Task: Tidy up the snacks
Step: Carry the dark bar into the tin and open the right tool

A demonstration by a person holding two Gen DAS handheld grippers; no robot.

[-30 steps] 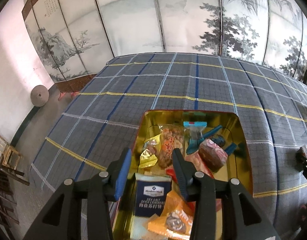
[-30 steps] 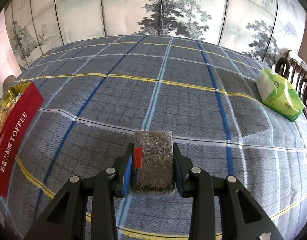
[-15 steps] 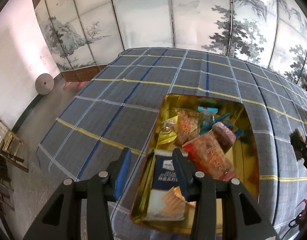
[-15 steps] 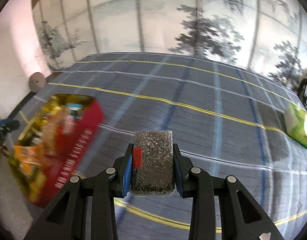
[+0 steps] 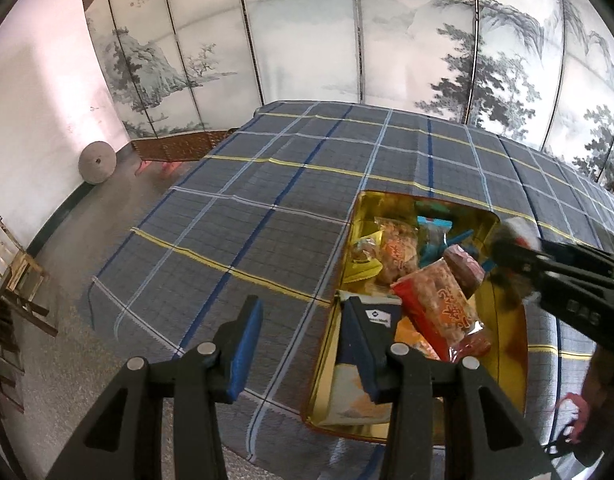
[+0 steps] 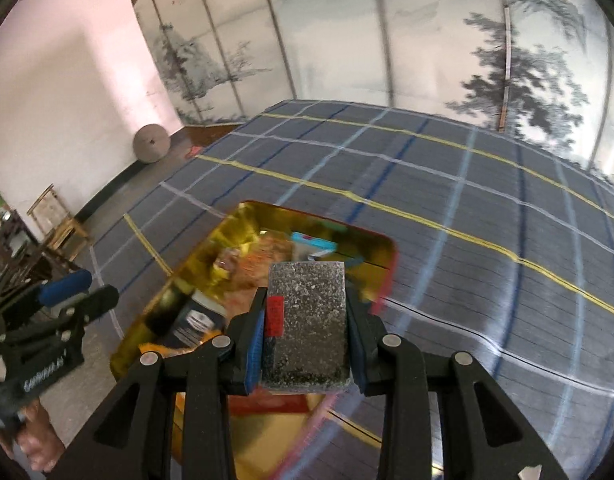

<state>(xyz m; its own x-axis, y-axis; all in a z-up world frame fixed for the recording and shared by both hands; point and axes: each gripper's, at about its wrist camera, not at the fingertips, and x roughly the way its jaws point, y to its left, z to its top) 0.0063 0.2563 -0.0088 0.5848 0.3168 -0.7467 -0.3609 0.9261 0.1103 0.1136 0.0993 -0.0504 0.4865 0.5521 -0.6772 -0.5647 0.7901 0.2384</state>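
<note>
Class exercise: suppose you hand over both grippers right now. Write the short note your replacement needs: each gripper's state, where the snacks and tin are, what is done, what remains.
Right gripper: shut on a dark speckled snack bar, held over the tin's near end.
Left gripper: open, nothing between its fingers, beside the tin's left edge.
Gold tin: open on the plaid tablecloth, already holding several packets, among them a red-orange bag and a navy packet.
Done: most snacks sit in the tin.
Left: lower the bar into the tin and release it. No lid is in view, and whether more snacks lie out of view cannot be told.
</note>
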